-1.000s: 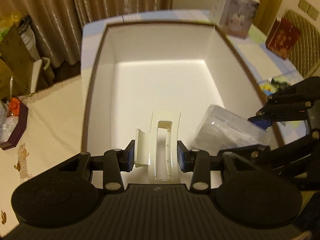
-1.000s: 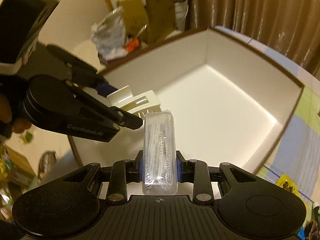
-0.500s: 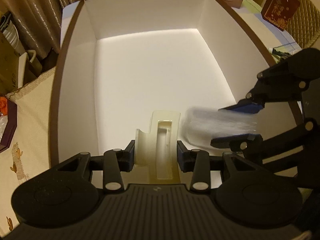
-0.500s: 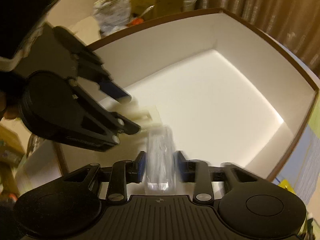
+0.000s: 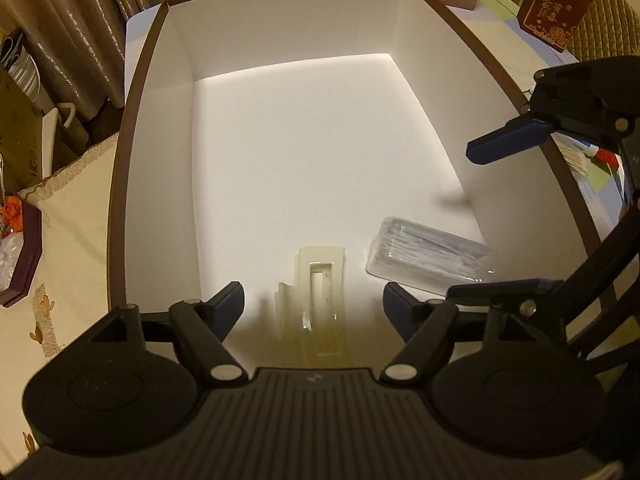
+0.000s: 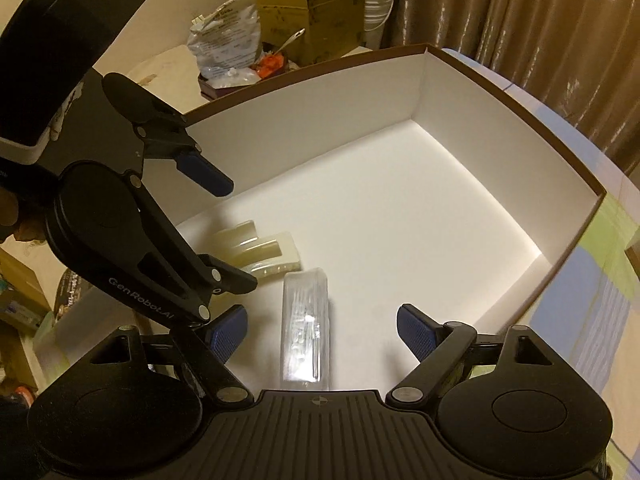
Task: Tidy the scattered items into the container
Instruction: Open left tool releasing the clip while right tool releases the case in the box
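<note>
Now both grippers hang over the large white cardboard box with brown rim [image 5: 136,120] — the left gripper [image 5: 313,300] and the right gripper [image 6: 322,332] each have jaws released, grasping nothing. The cream plastic hair claw clip [image 5: 320,280] lies on the box floor, just beside the clear plastic packet of white sticks [image 6: 306,328].

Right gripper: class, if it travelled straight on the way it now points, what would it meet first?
Probably the clear plastic packet lying on the box floor between the open fingers of the right gripper; depth is uncertain.
</note>
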Tool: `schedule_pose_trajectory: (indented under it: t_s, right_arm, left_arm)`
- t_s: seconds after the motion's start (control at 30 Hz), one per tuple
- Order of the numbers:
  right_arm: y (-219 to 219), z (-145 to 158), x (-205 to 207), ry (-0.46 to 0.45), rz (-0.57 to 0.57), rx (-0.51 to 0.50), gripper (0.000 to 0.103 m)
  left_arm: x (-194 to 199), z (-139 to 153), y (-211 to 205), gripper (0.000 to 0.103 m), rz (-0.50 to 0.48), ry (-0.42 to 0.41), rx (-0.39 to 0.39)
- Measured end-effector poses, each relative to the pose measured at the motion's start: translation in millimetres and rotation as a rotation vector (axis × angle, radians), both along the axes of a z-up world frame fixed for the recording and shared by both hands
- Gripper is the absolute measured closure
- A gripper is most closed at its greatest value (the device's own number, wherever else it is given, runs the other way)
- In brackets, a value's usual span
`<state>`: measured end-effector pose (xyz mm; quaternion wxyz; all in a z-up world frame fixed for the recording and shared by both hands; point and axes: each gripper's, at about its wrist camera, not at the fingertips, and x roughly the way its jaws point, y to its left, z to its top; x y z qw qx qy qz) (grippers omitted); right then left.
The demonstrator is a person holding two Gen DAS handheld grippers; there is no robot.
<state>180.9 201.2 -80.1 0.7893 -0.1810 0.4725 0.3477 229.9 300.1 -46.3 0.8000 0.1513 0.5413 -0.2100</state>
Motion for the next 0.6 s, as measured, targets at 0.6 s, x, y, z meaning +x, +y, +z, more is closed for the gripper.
schedule_pose_trajectory:
  t_s: [0.6]
  right_arm:
    - [-10.9, 20.9, -28.7, -0.063, -0.032, 0.034, 0.002]
  left_arm:
    - [-24.3, 23.6, -9.0, 0.013, 0.038, -0.067, 0.04]
